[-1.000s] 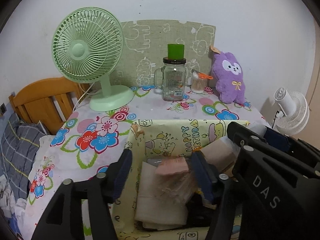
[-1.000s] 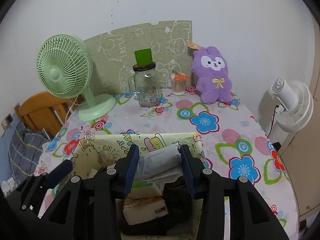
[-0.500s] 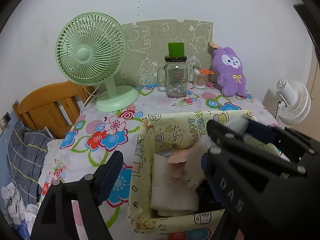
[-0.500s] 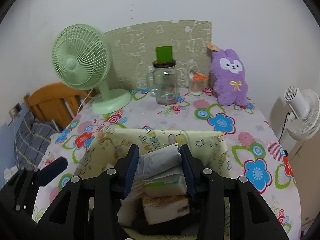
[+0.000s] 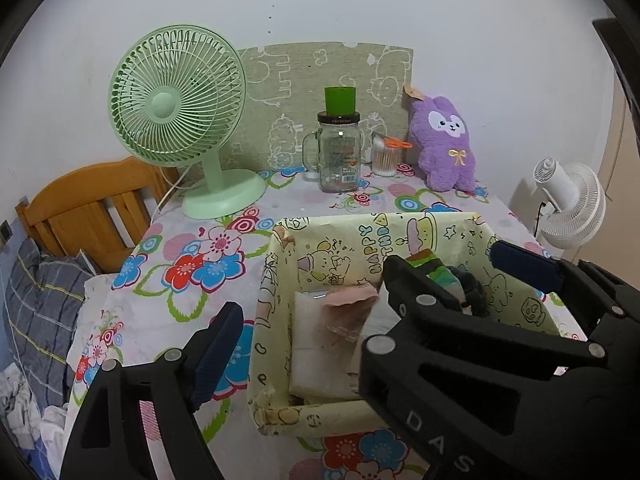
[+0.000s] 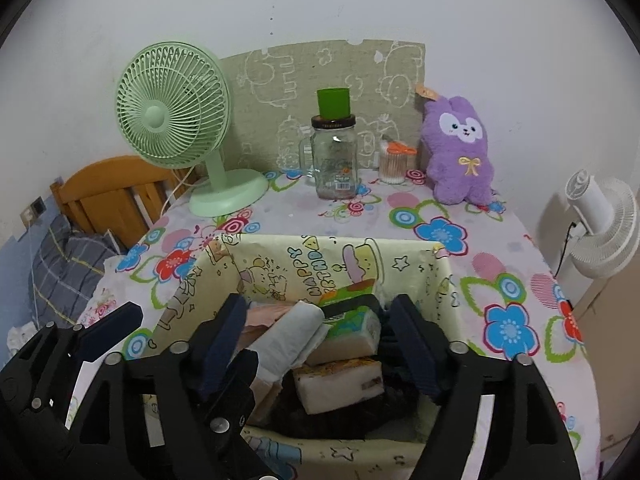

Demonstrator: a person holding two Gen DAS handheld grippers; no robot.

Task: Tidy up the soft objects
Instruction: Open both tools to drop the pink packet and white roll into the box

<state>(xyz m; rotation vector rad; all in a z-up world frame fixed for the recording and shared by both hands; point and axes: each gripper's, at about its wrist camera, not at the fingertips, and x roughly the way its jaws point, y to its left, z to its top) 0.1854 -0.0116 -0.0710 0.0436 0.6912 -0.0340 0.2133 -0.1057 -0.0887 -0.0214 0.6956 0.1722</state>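
Observation:
A yellow cartoon-print fabric basket (image 5: 332, 248) (image 6: 312, 260) stands on the flowered table and holds several soft packs. My right gripper (image 6: 318, 340) is open above the basket; a white rolled pack (image 6: 292, 336) lies loose between its fingers beside a green tissue pack (image 6: 352, 322). My left gripper (image 5: 304, 340) is open and empty, its left finger (image 5: 216, 350) outside the basket's left wall. A white pack (image 5: 316, 344) and a pink pack (image 5: 350, 300) lie in the basket. A purple plush rabbit (image 5: 444, 144) (image 6: 460, 152) sits at the back right.
A green desk fan (image 5: 180, 120), a glass jar with a green cup on top (image 5: 338, 152) and a cotton-swab jar (image 5: 386, 158) stand at the back. A white fan (image 5: 568, 204) is off the right edge. A wooden bed frame (image 5: 88, 208) is left.
My right gripper has opened and let go of the white rolled pack into the basket. My left gripper has pulled back and left and opened wider.

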